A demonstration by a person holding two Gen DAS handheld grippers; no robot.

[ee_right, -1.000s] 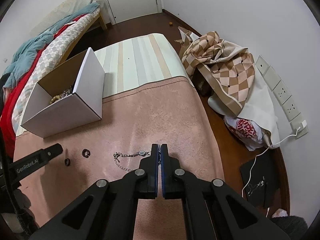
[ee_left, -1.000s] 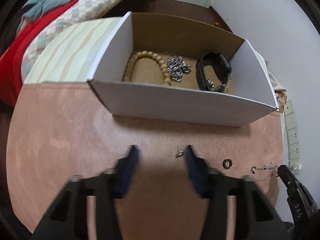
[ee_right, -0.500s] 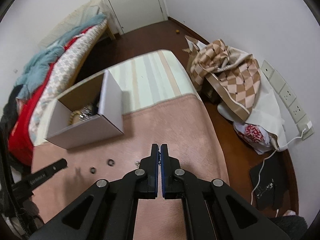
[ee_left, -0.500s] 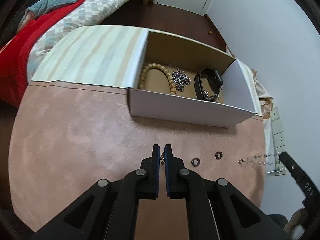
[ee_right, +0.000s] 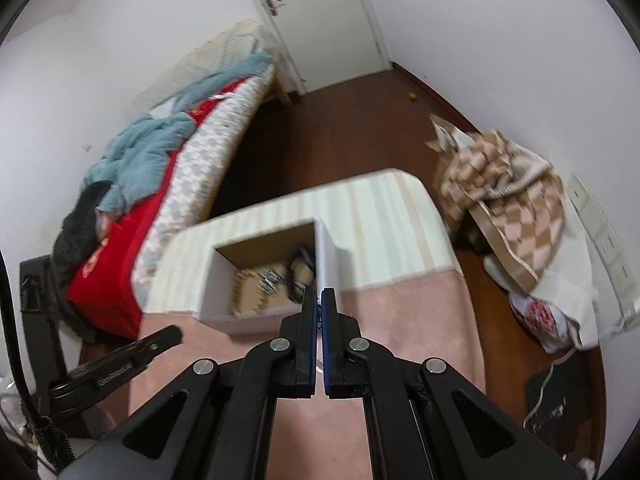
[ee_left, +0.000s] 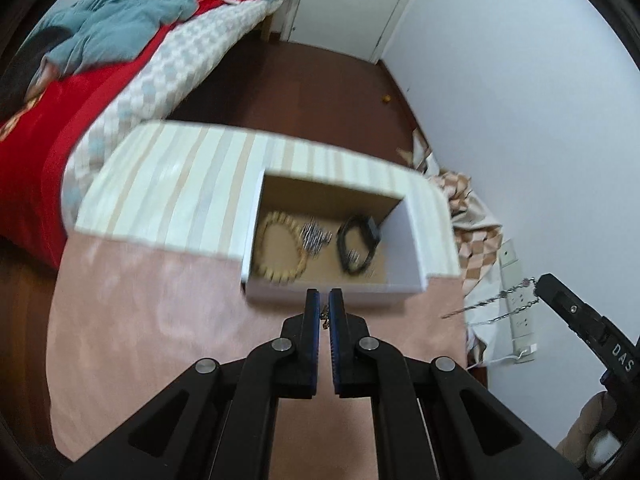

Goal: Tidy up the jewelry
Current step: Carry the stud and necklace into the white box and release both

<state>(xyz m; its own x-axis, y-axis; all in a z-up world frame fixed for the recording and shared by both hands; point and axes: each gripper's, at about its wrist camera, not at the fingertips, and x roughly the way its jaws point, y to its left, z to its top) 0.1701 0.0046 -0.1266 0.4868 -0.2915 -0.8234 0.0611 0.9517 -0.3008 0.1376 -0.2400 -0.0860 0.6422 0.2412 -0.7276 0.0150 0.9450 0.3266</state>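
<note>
Left tool [ee_left: 324, 312] is clenched on a small earring [ee_left: 325, 316], hovering at 6 o'clock of the white box [ee_left: 332, 292]. I see my right tool [ee_right: 319, 308] clamped on a silver chain [ee_left: 496, 304], near the box's 3 o'clock wall. Beaded bracelet [ee_left: 280, 250] and black band [ee_left: 356, 248] lie inside, on the pink-covered counter [ee_left: 160, 320].

Both wrist cameras are looking forward and downward from above the pink mat [ee_left: 152, 320], sharing the white box [ee_left: 336, 292] [ee_right: 256, 322]; the right one is apparently viewing from farther right, though blurred.
</note>
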